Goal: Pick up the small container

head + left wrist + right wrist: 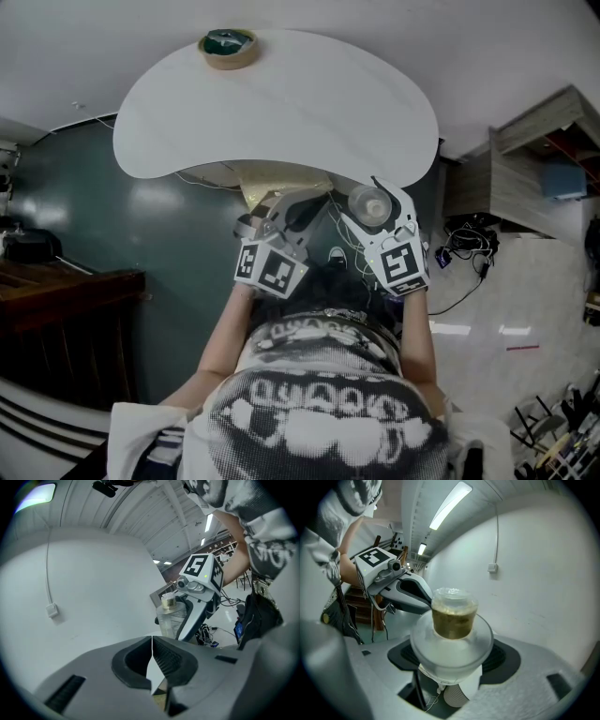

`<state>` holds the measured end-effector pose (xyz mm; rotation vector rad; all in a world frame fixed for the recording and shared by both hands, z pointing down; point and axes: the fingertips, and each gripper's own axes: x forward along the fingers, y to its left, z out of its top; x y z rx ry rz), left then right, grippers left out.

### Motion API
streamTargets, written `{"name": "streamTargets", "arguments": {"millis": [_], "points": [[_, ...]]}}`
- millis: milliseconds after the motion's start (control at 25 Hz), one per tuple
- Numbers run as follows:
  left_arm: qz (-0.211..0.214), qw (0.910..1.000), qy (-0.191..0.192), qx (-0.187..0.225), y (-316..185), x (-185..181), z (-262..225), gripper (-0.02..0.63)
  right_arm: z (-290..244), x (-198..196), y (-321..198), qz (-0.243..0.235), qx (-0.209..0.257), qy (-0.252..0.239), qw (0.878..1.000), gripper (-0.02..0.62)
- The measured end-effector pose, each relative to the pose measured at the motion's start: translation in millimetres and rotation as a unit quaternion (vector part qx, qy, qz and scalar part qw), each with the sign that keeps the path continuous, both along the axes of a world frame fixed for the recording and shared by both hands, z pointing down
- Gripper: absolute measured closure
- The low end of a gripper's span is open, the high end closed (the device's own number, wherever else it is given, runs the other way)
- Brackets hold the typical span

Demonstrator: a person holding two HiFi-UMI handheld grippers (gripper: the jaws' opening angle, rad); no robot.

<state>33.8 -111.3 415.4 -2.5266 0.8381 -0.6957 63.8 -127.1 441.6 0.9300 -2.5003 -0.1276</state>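
Clear plastic fills the middle of the right gripper view: the small container (452,651) sits between the jaws of my right claw (452,663), with its gold-brown cap (451,620) pointing away from the camera. The jaws are spread wide and pressed against the broad, rounded body from both sides. I judge that is the sensible place to hold it, since the neck under the cap is much narrower and would give the pads less to bear on.

In the head view the container shows right of centre, just below the near edge of the white desk (281,103) in the frame. It is apart from the desk top and rests on nothing I can see, so I take the pick-up to be made and the container carried by the grip alone. A roll of tape (228,47) lies at the desk's far edge, at the top of the frame, well apart from everything I hold.

My left claw (151,660) has its jaws pressed together with nothing between them. It hangs just beside the right one, a little to the left in the head view, and its camera sees the container from the side in the other claw. Closed and idle, it has no part in this grip, though it is near enough to steady the container if it slipped.
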Motion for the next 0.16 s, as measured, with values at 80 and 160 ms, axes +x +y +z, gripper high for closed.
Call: {"name": "streamTargets", "arguments": {"millis": [80, 160], "points": [[0.000, 1.0000, 0.000, 0.000, -0.5, 0.6, 1.3, 0.601, 0.7, 1.0, -0.9, 0.001, 0.001, 0.002, 1.000, 0.252], [0.000, 1.0000, 0.001, 0.001, -1.0, 1.2, 2.3, 0.601, 1.4, 1.9, -1.7, 0.002, 0.002, 0.002, 1.000, 0.252]]}}
